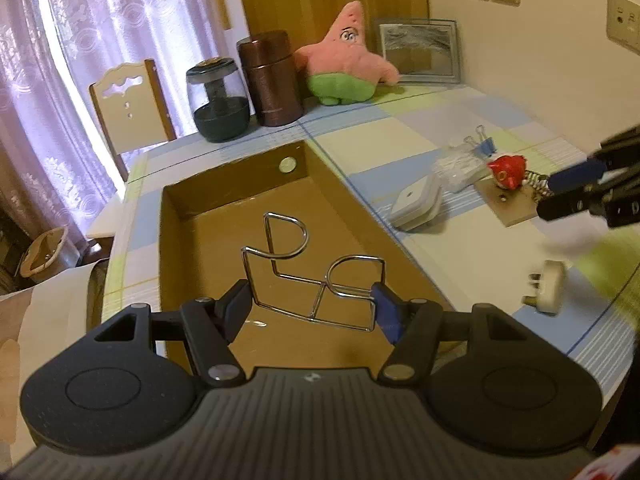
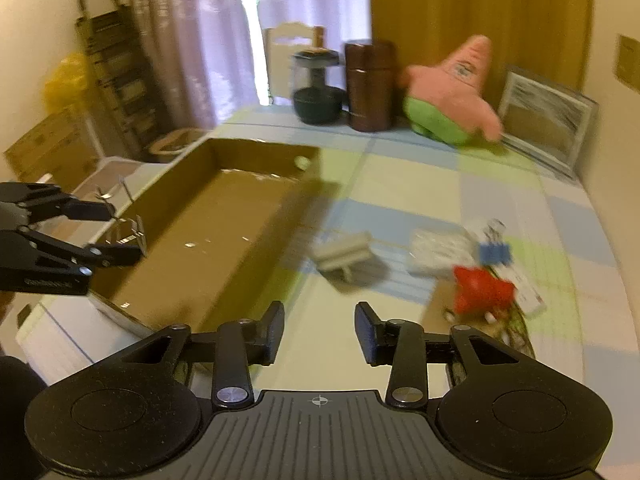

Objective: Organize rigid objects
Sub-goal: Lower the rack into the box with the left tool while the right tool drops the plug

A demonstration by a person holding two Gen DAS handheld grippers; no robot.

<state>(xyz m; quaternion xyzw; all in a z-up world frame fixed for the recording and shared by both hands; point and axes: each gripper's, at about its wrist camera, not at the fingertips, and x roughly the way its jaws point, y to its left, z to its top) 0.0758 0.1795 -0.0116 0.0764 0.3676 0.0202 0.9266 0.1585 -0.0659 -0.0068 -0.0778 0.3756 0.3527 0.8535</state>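
Note:
My left gripper (image 1: pixel 312 302) is shut on a bent silver wire puzzle (image 1: pixel 316 276) and holds it over the open brown cardboard box (image 1: pixel 176 216); it also shows in the right wrist view (image 2: pixel 108 236) with the wire puzzle (image 2: pixel 128 232) over the box's (image 2: pixel 256 148) left wall. My right gripper (image 2: pixel 320 328) is open and empty above the checked tablecloth, to the right of the box. On the cloth lie a white square case (image 1: pixel 416 202), a red toy on a wooden board (image 1: pixel 506 172), a blue binder clip (image 1: pixel 484 146) and a white plug (image 1: pixel 546 288).
A round silver disc (image 1: pixel 287 165) sits on the box's far wall. A dark glass jar (image 1: pixel 218 100), a brown canister (image 1: pixel 272 80), a pink star plush (image 1: pixel 348 60) and a framed picture (image 1: pixel 418 50) stand at the table's back. A white chair (image 1: pixel 128 108) stands beyond.

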